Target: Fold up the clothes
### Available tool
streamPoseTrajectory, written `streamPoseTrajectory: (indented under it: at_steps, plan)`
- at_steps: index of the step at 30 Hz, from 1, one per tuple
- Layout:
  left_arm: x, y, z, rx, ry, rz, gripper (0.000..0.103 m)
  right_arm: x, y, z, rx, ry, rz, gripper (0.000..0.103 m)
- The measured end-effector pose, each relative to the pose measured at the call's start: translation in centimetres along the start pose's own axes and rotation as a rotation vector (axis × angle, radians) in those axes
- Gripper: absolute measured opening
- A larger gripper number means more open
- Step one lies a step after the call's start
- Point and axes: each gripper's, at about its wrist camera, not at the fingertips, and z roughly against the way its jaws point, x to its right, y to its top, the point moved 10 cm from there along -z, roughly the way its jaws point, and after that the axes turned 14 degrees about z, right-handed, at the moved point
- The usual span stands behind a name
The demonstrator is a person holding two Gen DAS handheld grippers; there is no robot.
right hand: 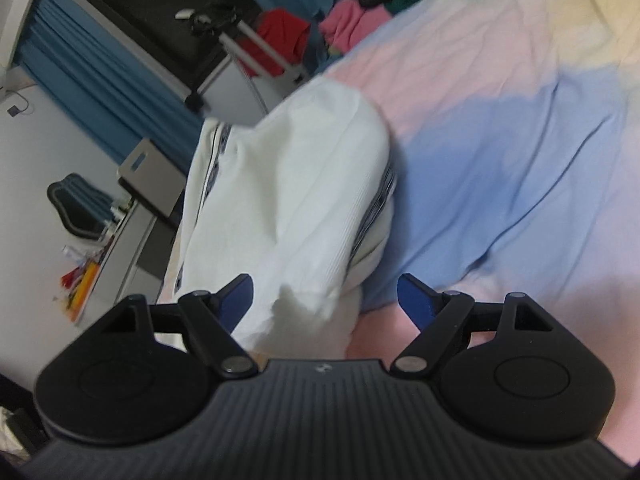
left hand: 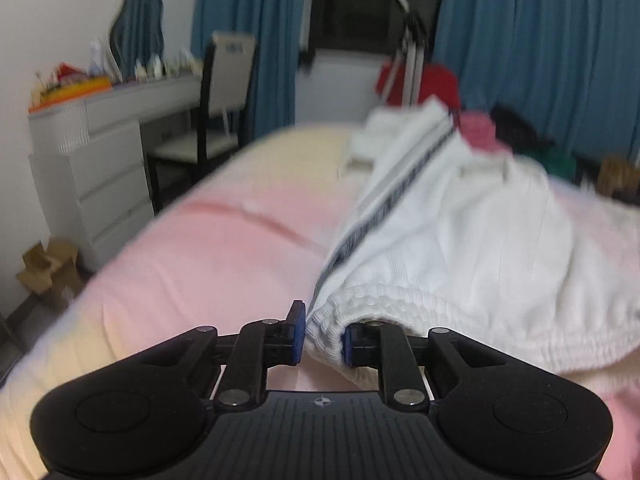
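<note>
White trousers with a dark side stripe lie along the pastel bed sheet. My left gripper is shut on their ribbed elastic waistband, which bunches between the blue pads. In the right wrist view the same white trousers hang folded over, the striped edge on the right. My right gripper is open, with a corner of the white cloth lying between its blue fingers but not pinched.
A pile of pink, red, green and black clothes sits at the bed's far end. A white dresser and chair stand to the left. A tripod stands by blue curtains. A cardboard box is on the floor.
</note>
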Motion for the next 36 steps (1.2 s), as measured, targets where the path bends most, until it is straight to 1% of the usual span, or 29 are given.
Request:
streamPoseTrajectory:
  at_steps: [1, 2, 4, 5, 6, 7, 8, 9, 11, 13, 14, 15, 17, 19, 21, 22, 24, 26, 27, 28, 29, 30, 31, 32, 33, 34, 36]
  plan:
    - [0.0, -0.3, 0.0, -0.023, -0.003, -0.001, 0.027, 0.0, -0.3, -0.5, -0.014, -0.002, -0.003, 0.082]
    - [-0.1, -0.6, 0.1, -0.044, -0.007, 0.001, 0.029, 0.0, -0.5, -1.0, -0.024, -0.009, -0.003, 0.082]
    - [-0.3, -1.0, 0.4, -0.099, -0.039, 0.025, 0.049, 0.2, -0.9, -1.9, -0.034, -0.027, -0.002, 0.081]
    - [-0.5, -1.2, 0.6, -0.119, -0.057, 0.046, 0.054, 0.4, -0.9, -2.2, -0.034, -0.037, -0.003, 0.080]
    - [-0.7, -1.3, 0.8, -0.136, -0.076, 0.068, 0.064, 0.6, -1.0, -2.6, -0.035, -0.046, -0.004, 0.077]
    - [-0.8, -1.4, 1.0, -0.153, -0.095, 0.091, 0.076, 0.8, -1.1, -2.9, -0.037, -0.052, -0.007, 0.074]
    - [-1.0, -1.5, 1.2, -0.171, -0.114, 0.113, 0.082, 1.0, -1.2, -3.2, -0.038, -0.055, -0.015, 0.070]
    - [-1.2, -1.4, 1.3, -0.178, -0.133, 0.143, 0.085, 1.2, -1.3, -3.3, -0.038, -0.056, -0.027, 0.069]
    - [-1.5, -1.0, 1.3, -0.187, -0.172, 0.206, 0.085, 1.3, -1.2, -3.3, -0.030, -0.056, -0.039, 0.067]
    - [-1.7, -0.5, 1.4, -0.195, -0.225, 0.273, 0.085, 1.0, -1.0, -3.2, -0.018, -0.052, -0.034, 0.060]
    - [-1.8, -0.3, 1.6, -0.190, -0.248, 0.304, 0.086, 0.9, -1.0, -3.1, -0.016, -0.051, -0.031, 0.052]
    - [-2.0, 0.0, 1.9, -0.181, -0.270, 0.333, 0.088, 0.9, -1.0, -3.0, -0.015, -0.050, -0.028, 0.040]
    - [-2.4, 0.6, 2.5, -0.164, -0.315, 0.388, 0.091, 1.0, -1.1, -2.9, -0.020, -0.056, -0.028, 0.033]
    - [-2.6, 1.1, 3.0, -0.147, -0.355, 0.429, 0.093, 1.0, -0.9, -2.4, -0.010, -0.058, -0.033, 0.029]
    - [-2.8, 1.3, 2.5, -0.141, -0.346, 0.448, 0.094, 0.9, -0.6, -1.7, 0.012, -0.057, -0.038, 0.027]
    - [-2.8, 1.0, 1.9, -0.157, -0.335, 0.456, 0.094, 0.8, -0.2, -1.1, 0.031, -0.063, -0.038, 0.026]
    - [-2.8, 0.2, 0.6, -0.200, -0.324, 0.475, 0.093, 0.8, 0.3, 0.1, 0.070, -0.087, -0.020, 0.026]
    - [-2.2, -0.9, -0.6, -0.261, -0.343, 0.490, 0.091, 1.3, 0.5, 0.8, 0.088, -0.132, 0.003, 0.025]
    - [-1.8, -1.6, -1.2, -0.292, -0.354, 0.491, 0.089, 1.6, 0.4, 0.9, 0.090, -0.152, 0.008, 0.025]
    - [-1.3, -2.2, -1.7, -0.323, -0.365, 0.492, 0.084, 2.1, 0.3, 0.6, 0.080, -0.160, 0.000, 0.025]
    - [-1.0, -2.6, -2.2, -0.332, -0.367, 0.487, 0.082, 2.6, 0.0, 0.2, 0.069, -0.159, -0.018, 0.025]
    - [-0.8, -2.9, -2.6, -0.335, -0.365, 0.479, 0.076, 3.0, -0.2, -0.1, 0.058, -0.158, -0.041, 0.025]
    - [-0.5, -3.2, -3.0, -0.338, -0.364, 0.471, 0.062, 3.3, -0.4, -0.3, 0.052, -0.158, -0.059, 0.025]
    - [-0.3, -3.1, -3.4, -0.337, -0.366, 0.474, 0.054, 3.3, -0.6, -0.4, 0.053, -0.154, -0.069, 0.025]
    - [-0.6, -3.0, -3.8, -0.332, -0.361, 0.499, 0.046, 3.2, -0.6, -0.4, 0.055, -0.147, -0.072, 0.026]
    - [-0.9, -2.9, -4.2, -0.325, -0.353, 0.529, 0.034, 3.1, -0.7, -0.3, 0.057, -0.139, -0.073, 0.026]
    - [-1.8, -1.8, -4.6, -0.297, -0.351, 0.595, 0.022, 2.6, -0.8, -0.2, 0.059, -0.125, -0.066, 0.025]
